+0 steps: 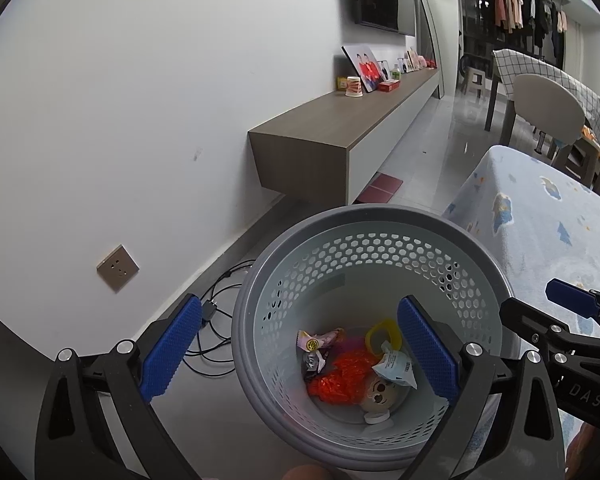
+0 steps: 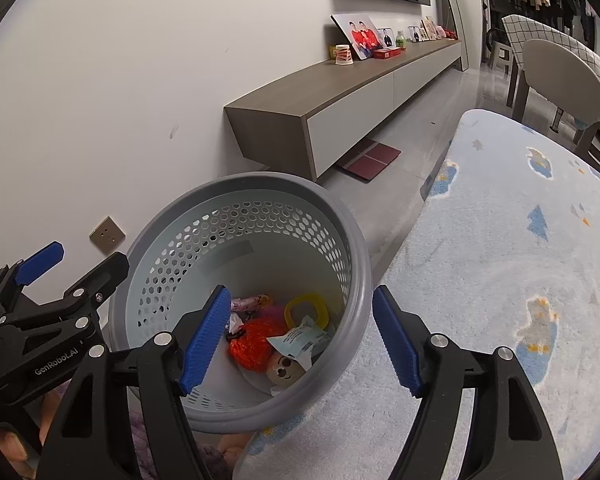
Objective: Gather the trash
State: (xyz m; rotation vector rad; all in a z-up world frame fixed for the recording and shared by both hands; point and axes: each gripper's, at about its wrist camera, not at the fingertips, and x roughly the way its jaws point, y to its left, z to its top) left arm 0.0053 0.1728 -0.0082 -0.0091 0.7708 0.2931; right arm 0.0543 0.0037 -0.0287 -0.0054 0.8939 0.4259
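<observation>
A grey perforated trash basket [image 1: 244, 312] stands on the floor beside the rug; it also shows in the right wrist view [image 2: 356, 240]. Inside lie an orange crumpled wrapper [image 1: 340, 376], a yellow ring [image 1: 384, 334], a pink candy wrapper [image 1: 320, 340], a white packet [image 1: 396, 368] and a small doll face [image 1: 380, 394]. My left gripper [image 1: 300, 354] is open and empty, its jaws straddling the basket's left rim from above. My right gripper [image 2: 300, 340] is open and empty, its jaws straddling the right rim. Each gripper shows in the other's view, the right one [image 1: 568, 300] and the left one [image 2: 40, 264].
A light blue patterned rug [image 2: 500, 280] lies right of the basket. A low wall cabinet [image 1: 340, 128] carries photos and a paper cup [image 1: 354, 87]. Black cables [image 1: 220, 320] lie on the floor below a wall socket [image 1: 117, 268]. A chair [image 1: 548, 108] and table stand far right.
</observation>
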